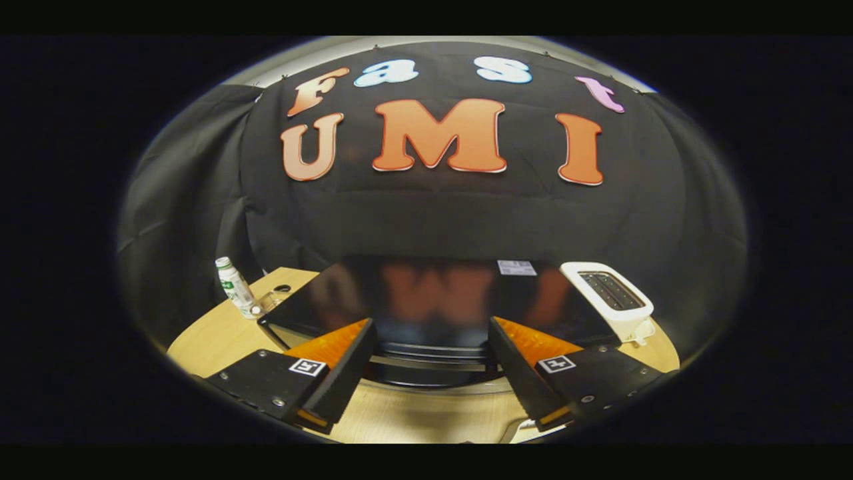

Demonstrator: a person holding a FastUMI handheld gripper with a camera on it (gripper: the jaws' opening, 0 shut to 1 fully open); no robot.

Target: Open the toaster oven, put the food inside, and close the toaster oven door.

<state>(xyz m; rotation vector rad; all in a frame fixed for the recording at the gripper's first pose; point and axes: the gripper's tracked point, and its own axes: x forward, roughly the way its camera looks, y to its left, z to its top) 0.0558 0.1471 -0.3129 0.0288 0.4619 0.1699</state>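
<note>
Two fingers of the gripper (430, 333) stand spread wide apart with nothing held between them; the jaws are open. Directly ahead of the fingertips and spanning the gap between them sits the toaster oven (433, 300), a black appliance with a glossy top surface that mirrors the booth wall behind it. Its front face lies between the two fingers, where a horizontal bar, apparently the door handle (426, 363), runs across just below the top edge; the door appears closed, though the fingers cover both ends of the front. The fingers are near the front of the oven, and contact with it cannot be determined. Beyond the right finger, just beside the oven, stands a white two-slot toaster (610, 300), upright. Beyond the left finger, beside the far corner of the oven, stands a small white bottle (234, 287) with a green label, tilted in the lens. All items rest on a light wooden table (413, 417), whose surface is visible below and between the fingers.
</note>
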